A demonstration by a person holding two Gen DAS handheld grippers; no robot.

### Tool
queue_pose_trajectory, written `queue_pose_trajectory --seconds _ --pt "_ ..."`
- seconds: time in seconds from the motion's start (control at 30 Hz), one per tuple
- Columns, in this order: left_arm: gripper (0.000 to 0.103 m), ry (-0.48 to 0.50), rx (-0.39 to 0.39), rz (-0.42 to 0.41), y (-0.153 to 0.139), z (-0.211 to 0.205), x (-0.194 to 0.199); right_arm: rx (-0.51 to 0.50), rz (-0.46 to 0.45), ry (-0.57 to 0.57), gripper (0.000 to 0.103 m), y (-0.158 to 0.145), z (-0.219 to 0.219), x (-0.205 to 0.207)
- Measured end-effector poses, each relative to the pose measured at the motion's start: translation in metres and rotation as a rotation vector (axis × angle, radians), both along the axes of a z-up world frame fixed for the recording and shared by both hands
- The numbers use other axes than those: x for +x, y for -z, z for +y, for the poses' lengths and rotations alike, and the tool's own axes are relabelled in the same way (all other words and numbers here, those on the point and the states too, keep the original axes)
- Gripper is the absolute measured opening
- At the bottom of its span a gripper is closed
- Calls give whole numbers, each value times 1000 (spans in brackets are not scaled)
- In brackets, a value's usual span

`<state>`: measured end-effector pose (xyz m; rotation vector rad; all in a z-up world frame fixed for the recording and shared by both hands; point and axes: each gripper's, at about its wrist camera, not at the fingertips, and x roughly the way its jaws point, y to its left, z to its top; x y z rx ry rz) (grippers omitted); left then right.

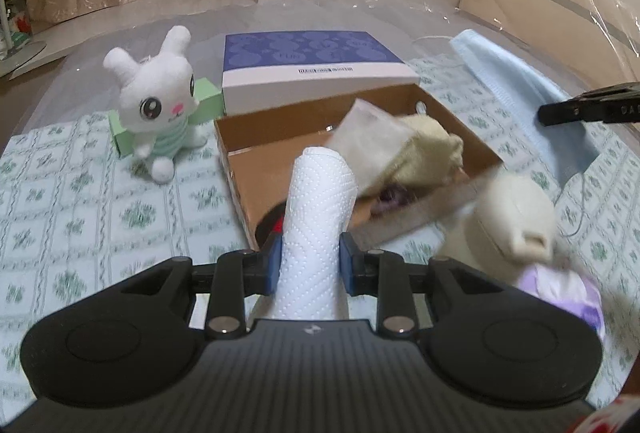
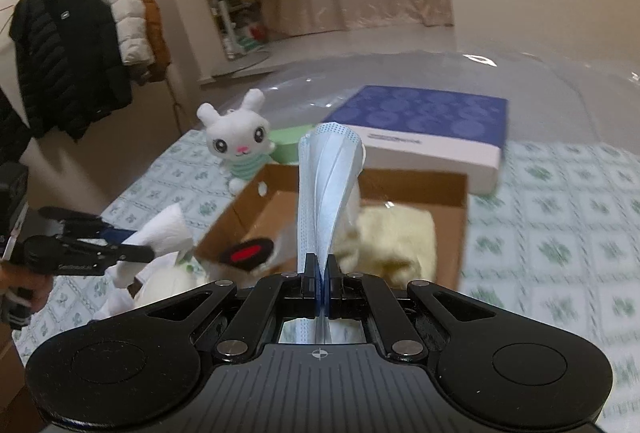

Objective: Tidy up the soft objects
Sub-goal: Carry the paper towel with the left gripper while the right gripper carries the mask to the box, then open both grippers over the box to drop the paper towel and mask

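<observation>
1. Carrying step: the left gripper is clamped on a paper towel; the right gripper pinches a blue face mask, both near the cardboard box.
2. Next, I judge, each goes over the box, then the jaws part.

L tongs, R tongs clamped

Purple item blurred, edge-cropped

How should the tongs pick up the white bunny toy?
Probably by one ear. The white bunny toy sits upright, leaning on the green box, and its two ears stick up thin and free, so they fit between the tongs. Come down from above. Its round head looks too wide. Both tongs are full now.
</observation>
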<state>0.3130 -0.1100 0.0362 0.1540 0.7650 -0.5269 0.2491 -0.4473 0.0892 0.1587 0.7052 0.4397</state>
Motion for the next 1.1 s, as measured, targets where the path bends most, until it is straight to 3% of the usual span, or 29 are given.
queue_pose_trajectory --seconds 0.3,0.57,0.83,1.1 --pt "26 3 -30 -10 14 -18 58 63 -30 -113 2 22 19 73" --pt "26 -22 -42 -8 35 -25 88 95 -165 -152 2 34 42 118" --pt "27 -27 -18 14 53 -22 94 -116 31 -360 2 84 62 134" --pt "29 -13 -25 28 64 -36 97 -398 114 -387 2 106 62 124"
